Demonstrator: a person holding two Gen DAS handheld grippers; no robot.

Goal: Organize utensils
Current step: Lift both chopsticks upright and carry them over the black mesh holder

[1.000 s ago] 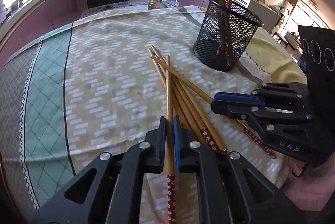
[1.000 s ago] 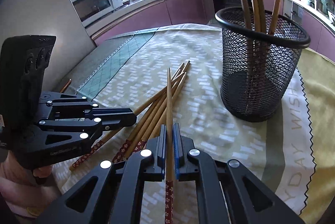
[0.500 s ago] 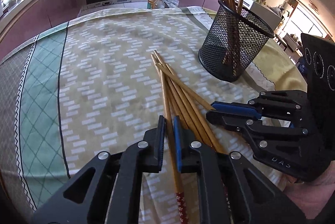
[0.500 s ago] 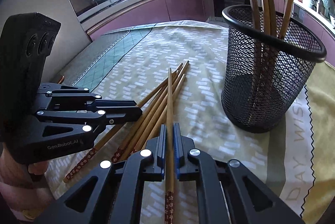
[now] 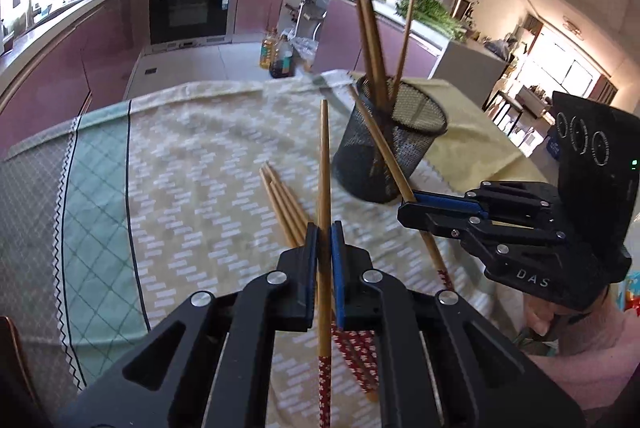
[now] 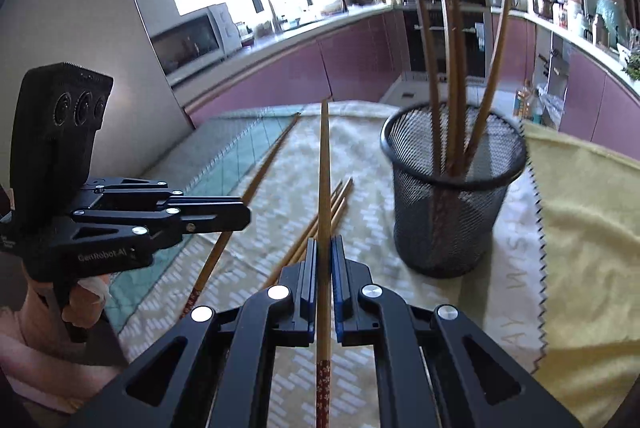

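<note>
My left gripper (image 5: 324, 234) is shut on a wooden chopstick (image 5: 324, 167) with a red patterned end, held above the table with its tip pointing away. My right gripper (image 6: 324, 250) is shut on another chopstick (image 6: 323, 179), also lifted. Each gripper shows in the other's view: the right gripper (image 5: 406, 207) to the right, the left gripper (image 6: 244, 214) to the left. A black mesh holder (image 5: 388, 151) with several chopsticks stands upright ahead; it also shows in the right wrist view (image 6: 452, 187). Several loose chopsticks (image 5: 284, 207) lie on the tablecloth between the grippers.
The table carries a patterned cloth (image 5: 192, 179) with a green band on the left and a yellow towel (image 6: 588, 228) on the right. Kitchen counters, an oven (image 5: 188, 7) and a microwave (image 6: 192, 39) lie beyond the table's far edge.
Both grippers have risen from the table, each lifting its chopstick clear of the pile. The views now tilt upward, with the holder farther below and ahead.
</note>
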